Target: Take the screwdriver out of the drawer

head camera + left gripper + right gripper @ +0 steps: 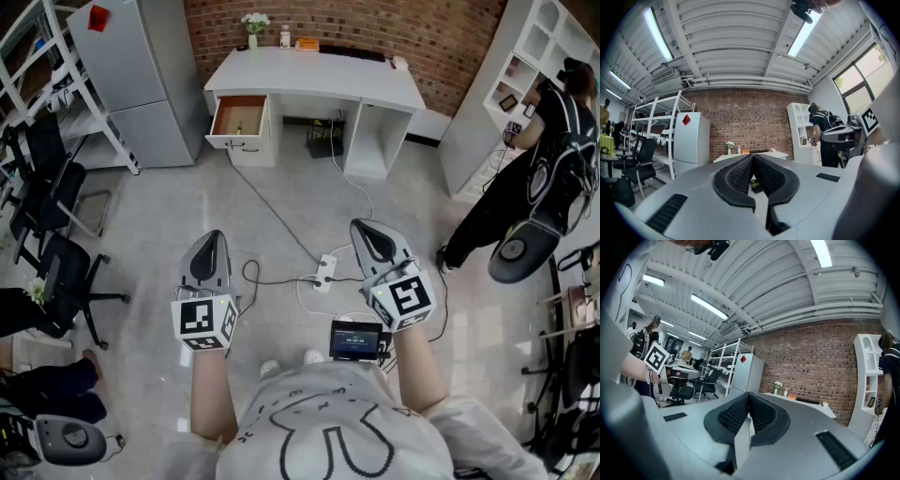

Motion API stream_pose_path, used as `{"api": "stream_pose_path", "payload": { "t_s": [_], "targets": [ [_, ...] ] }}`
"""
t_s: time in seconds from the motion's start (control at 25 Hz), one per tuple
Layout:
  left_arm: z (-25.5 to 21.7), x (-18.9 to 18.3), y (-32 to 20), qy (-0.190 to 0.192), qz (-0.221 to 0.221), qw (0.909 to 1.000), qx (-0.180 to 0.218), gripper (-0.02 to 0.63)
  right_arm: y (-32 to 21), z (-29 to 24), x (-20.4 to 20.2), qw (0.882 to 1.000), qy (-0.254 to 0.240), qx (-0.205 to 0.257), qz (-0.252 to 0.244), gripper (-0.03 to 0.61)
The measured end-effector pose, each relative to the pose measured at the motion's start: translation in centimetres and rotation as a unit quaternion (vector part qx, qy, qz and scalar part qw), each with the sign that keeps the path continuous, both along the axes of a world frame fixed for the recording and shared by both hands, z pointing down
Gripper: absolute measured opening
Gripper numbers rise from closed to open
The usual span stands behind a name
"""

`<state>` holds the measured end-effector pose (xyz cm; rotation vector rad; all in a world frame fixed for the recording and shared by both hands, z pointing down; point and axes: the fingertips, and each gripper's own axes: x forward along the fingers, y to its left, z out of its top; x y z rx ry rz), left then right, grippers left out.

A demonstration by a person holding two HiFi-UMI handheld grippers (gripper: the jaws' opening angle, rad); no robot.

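A white desk [319, 75] stands against the brick wall, far across the floor. Its top left drawer [240, 116] is pulled open and shows a brown wooden inside. The contents are too small to make out, and I see no screwdriver. My left gripper [214, 236] and right gripper [362, 227] are held level side by side over the floor, well short of the desk. Both point toward it. In the left gripper view the left gripper [753, 157] has its pads closed together, with nothing between them. The right gripper [748, 395] is likewise shut and empty.
A power strip [324, 272] with cables lies on the floor between me and the desk. A grey fridge [141, 75] stands left of the desk, with office chairs [56, 272] further left. At the right, a person [525, 178] stands by white shelves [525, 56].
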<state>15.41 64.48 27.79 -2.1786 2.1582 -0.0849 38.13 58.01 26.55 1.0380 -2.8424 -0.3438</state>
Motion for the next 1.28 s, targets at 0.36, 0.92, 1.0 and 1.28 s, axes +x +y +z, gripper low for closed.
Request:
{"api": "stream_pose_path", "payload": {
  "t_s": [0.36,0.92,1.0,1.28],
  "targets": [
    [0.6,2.7,-2.0,-0.001,0.0,1.0,-0.004,0.012,-2.0,0.7,2.8,1.0,-0.01,-0.005,0.004,0.018],
    [2.2,-2.9,-11.1,-0.002,0.012,0.9998,-0.013,0.012,-10.6,2.9,-1.7,0.999,-0.007,-0.024,0.025,0.018],
    [2.1,-4.9,-13.4,0.001,0.014,0.9998,-0.016,0.012,-12.7,2.9,-3.4,0.999,-0.002,-0.025,0.028,0.018],
    [1.6,-11.6,-21.7,0.0,0.032,0.9992,-0.023,0.012,-20.0,2.7,-10.2,0.998,0.0,-0.035,0.043,0.018]
  ]
}}
